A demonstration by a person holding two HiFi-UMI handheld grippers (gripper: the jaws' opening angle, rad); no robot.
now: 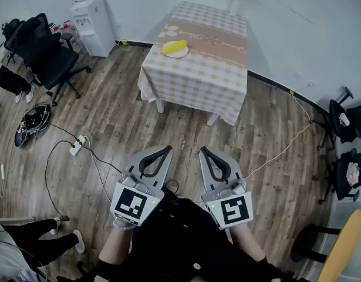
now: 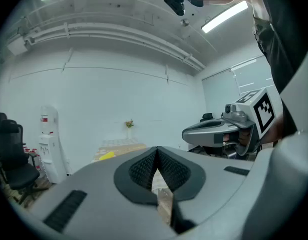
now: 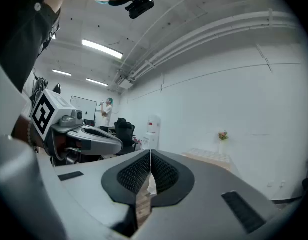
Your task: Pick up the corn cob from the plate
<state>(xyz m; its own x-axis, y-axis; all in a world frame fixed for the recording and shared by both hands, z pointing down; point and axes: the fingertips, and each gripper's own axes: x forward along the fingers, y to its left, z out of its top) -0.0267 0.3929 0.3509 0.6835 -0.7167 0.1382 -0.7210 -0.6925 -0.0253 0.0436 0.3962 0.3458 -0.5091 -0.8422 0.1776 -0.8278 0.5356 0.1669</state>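
Corn cob [image 1: 175, 46]: yellow, lying on the plate [image 1: 179, 55], far away on the left side of the table [image 1: 203, 69].
Left gripper [image 1: 166, 150]: jaws pressed together, nothing in them, held near the person's body.
Right gripper [image 1: 204, 151]: pressed together too, holding nothing, just beside the left one.
Why held so: both point toward the table. I think it is too far to reach yet.
Next: walk closer, then spread one gripper's jaws for the cob.

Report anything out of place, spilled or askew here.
Nothing is spilled or broken. The corn cob lies on its plate on the table. One oddity: a power strip and loose cables sprawl across the wooden floor, a possible trip hazard.
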